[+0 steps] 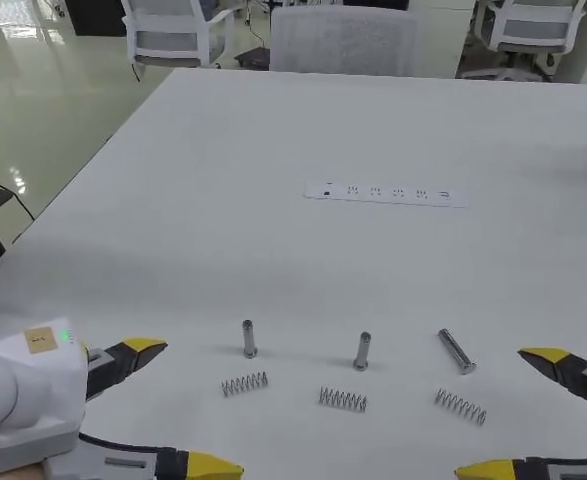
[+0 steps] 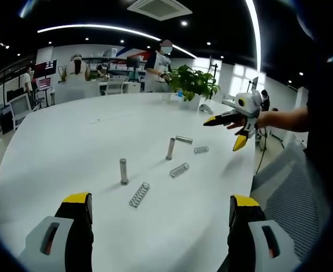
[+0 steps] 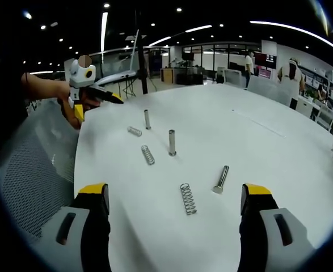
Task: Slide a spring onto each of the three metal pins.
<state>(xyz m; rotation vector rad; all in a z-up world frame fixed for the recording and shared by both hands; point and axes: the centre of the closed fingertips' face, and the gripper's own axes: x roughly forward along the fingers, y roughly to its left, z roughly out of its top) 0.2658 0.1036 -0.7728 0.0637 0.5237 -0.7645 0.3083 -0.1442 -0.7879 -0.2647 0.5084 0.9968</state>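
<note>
We log zero of three: grey steel pins (image 1: 363, 351) bare near the white desk's (image 1: 373, 260) front edge, coiled wire springs (image 1: 343, 400) loose alongside; left tongs (image 1: 178, 407), right tongs (image 1: 513, 412) spread, empty.

The left gripper (image 2: 160, 199) sits at 6 o'clock, its yellow-tipped fingers (image 2: 77, 205) spread wide over the white bench (image 2: 58, 153). Toward 1 o'clock, the near pin (image 2: 123, 171) and middle pin (image 2: 171, 148) stand upright and the far pin (image 2: 184, 139) lies flat. The near spring (image 2: 139, 194), middle spring (image 2: 179, 169) and far spring (image 2: 201, 149) lie beside them. The right gripper (image 2: 226, 131) is at 2 o'clock, fingers apart.
</note>
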